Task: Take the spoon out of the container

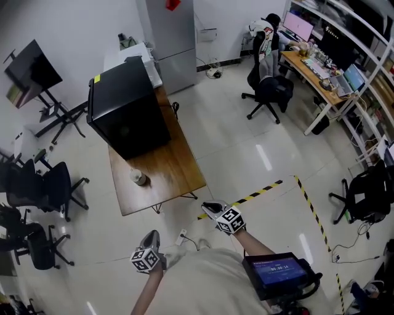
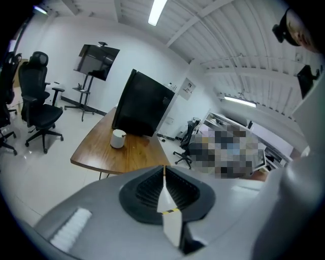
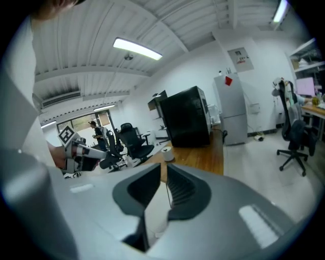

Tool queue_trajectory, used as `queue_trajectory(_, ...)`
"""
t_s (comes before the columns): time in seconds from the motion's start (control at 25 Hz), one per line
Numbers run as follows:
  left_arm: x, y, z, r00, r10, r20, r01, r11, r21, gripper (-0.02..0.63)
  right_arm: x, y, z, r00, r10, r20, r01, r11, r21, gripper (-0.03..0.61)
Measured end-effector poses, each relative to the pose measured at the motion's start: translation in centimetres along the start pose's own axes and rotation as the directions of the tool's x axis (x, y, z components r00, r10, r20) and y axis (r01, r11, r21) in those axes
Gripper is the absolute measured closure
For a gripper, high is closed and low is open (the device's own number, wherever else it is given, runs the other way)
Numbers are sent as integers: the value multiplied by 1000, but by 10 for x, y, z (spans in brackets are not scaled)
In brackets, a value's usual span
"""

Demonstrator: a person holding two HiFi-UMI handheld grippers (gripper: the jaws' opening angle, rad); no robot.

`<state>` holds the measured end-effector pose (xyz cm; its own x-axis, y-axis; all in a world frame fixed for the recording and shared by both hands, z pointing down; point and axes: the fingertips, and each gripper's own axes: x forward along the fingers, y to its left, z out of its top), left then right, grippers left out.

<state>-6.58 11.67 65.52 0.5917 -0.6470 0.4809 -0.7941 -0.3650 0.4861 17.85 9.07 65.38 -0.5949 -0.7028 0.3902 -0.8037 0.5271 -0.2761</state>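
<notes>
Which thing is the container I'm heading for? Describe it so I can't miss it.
Find the wooden table carrying the big black box. On the bare wood in front of that box stands a small white cup, the only small thing on that open stretch.

The container [image 1: 138,178] stands on 1 table [image 1: 175,163] (near a black box [image 1: 126,111]).

Bright ceiling strip lights [image 2: 158,11], floor [image 1: 265,157] glare, fisheye edge distortion
</notes>
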Motion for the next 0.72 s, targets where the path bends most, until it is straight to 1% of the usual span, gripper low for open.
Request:
queue_trajectory(0.08, -7, 1, 7, 1000, -10, 16, 10, 1000, 16, 624, 7, 12, -1, 1000, 2, -17, -2, 1000, -22, 537)
queue_trajectory(0.2, -23, 12, 12, 999, -11, 45, 11, 1000, -2, 621, 25, 29, -8, 997, -16, -80, 8, 995, -95, 540)
queue_trajectory(0.32, -32, 17, 21, 998, -18, 63, 21, 999, -43, 621, 45, 38, 7, 992, -11, -129, -13, 984, -177, 540)
queue_trajectory(0.4, -39, 20, 23, 998, -16, 66, 19, 999, -45, 621, 52, 42, 20, 991, -7, -136, -22, 977, -210, 540)
queue_trajectory(0.48, -52, 29, 18, 998, -10, 56, 13, 999, -40, 621, 54, 52, 29, 992, -20, -127, -9, 975, -221, 545)
queue_trajectory(0.6, -65, 42, 9, 999, -11, 30, 13, 998, -61, 621, 56, 73, 41, 994, -48, -102, 24, 974, -226, 561)
queue_trajectory(0.72, -78, 49, 8, 999, -24, 20, 26, 998, -65, 621, 55, 99, 40, 994, -38, -101, 16, 977, -210, 561)
